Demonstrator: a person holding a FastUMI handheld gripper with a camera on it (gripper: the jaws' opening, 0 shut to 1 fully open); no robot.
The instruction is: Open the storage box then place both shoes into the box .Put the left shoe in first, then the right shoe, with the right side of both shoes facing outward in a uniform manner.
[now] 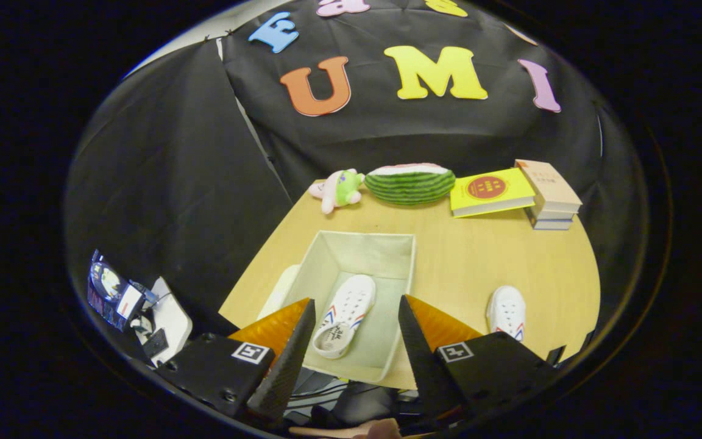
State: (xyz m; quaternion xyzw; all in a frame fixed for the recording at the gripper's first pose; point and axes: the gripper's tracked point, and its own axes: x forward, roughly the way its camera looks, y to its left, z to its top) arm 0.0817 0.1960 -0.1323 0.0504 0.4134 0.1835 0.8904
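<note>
The hand-held gripper (356,347) is showing two black fingers (284,366) with a rough, grainy texture, each tapering to a point. Behind each finger an orange ribbed wedge is sitting against a black housing block. Each block is carrying a small square black-and-white marker on its top face. Screw heads are showing on the left block. The fingers are standing apart.

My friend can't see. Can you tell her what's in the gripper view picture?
One white shoe lies inside the open storage box on a wooden table, seen between the open gripper fingers. The second white shoe waits on the table beside the box, and toys and books sit at the far edge.
</note>
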